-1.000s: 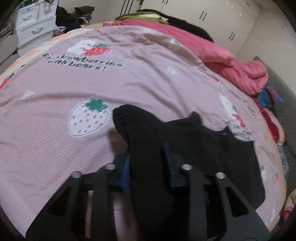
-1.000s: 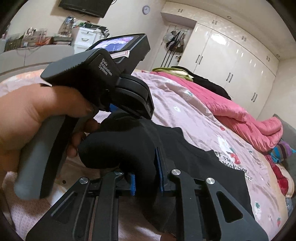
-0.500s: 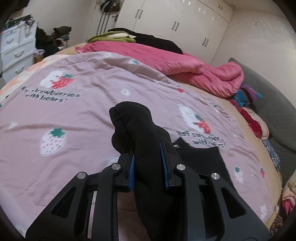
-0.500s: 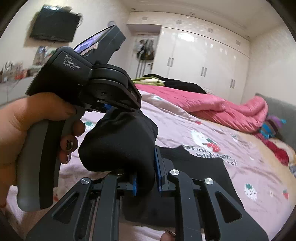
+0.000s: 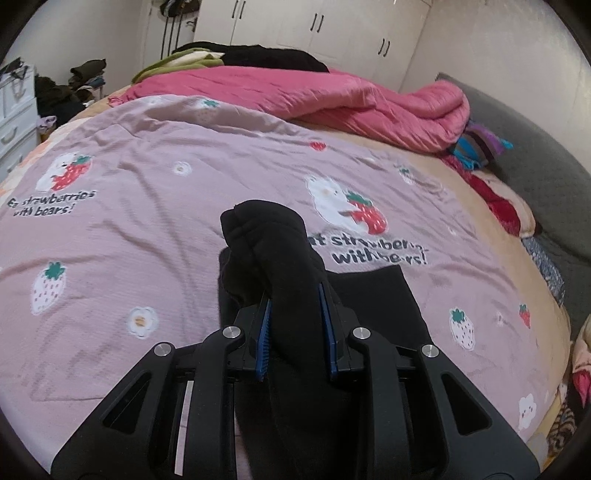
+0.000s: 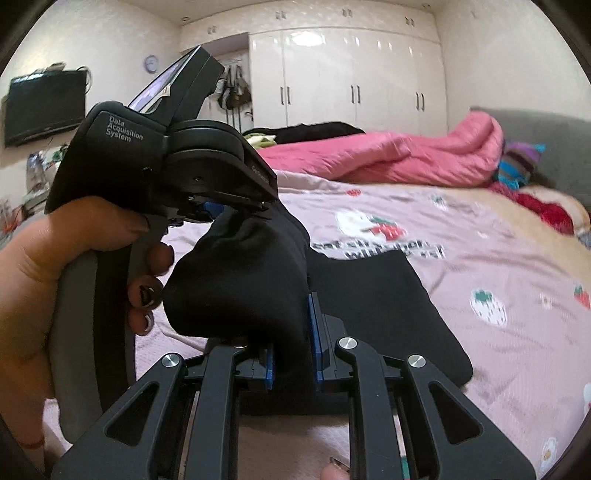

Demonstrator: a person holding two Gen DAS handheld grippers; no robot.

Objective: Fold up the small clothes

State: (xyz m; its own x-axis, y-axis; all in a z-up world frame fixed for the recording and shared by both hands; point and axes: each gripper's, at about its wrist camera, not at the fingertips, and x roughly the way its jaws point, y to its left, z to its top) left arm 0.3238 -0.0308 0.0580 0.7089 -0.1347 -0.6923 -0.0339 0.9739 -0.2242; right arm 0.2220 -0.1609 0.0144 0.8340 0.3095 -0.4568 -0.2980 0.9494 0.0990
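Garment [image 5: 280, 258] | both claws clamped | right view: left hand [image 6: 44, 280]

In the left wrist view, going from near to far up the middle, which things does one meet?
left gripper → black garment → pink strawberry sheet → pink quilt → white wardrobe

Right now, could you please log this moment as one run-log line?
left gripper: shut on black garment | right gripper: shut on black garment | garment: edge lifted, rest on strawberry bedspread | fold: unfinished
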